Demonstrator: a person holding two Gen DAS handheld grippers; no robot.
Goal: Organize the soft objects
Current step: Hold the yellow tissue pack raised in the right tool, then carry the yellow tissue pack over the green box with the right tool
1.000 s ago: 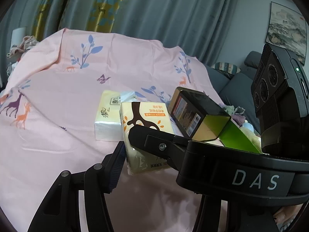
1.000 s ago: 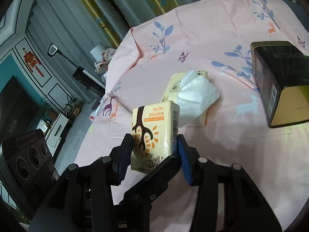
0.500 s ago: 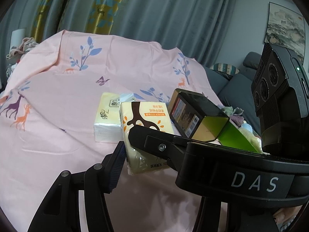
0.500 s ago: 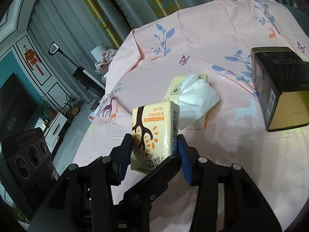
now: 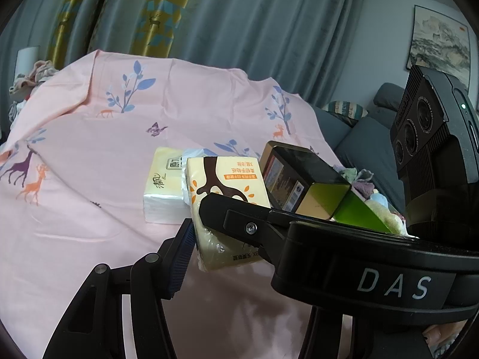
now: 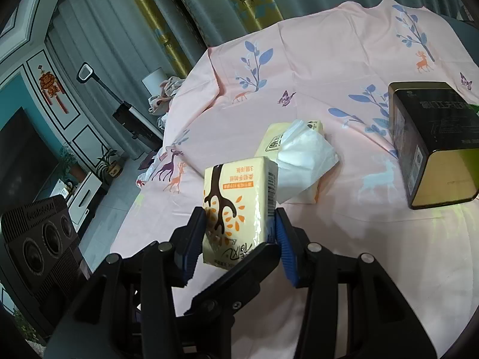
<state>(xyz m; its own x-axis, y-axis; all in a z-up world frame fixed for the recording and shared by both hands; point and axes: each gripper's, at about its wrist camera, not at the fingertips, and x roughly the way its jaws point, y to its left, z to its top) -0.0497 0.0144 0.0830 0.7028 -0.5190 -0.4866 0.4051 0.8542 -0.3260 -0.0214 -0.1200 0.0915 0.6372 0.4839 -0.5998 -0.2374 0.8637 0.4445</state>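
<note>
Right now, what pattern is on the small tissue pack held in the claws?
Pale yellow tissue pack with a brown tree and orange leaves; clearest in the right wrist view.

Your right claw's black frame (image 5: 359,269) crosses the left wrist view and hides the near right part of the small tissue pack (image 5: 227,209), so you cannot see the left claw's right finger there. The same frame covers the near ends of the dark tin (image 5: 302,185) and the green box (image 5: 359,215). The soft items (image 5: 371,191) far right are too small to tell apart. In the right wrist view, the picture's right edge cuts off the tin (image 6: 434,149).
</note>
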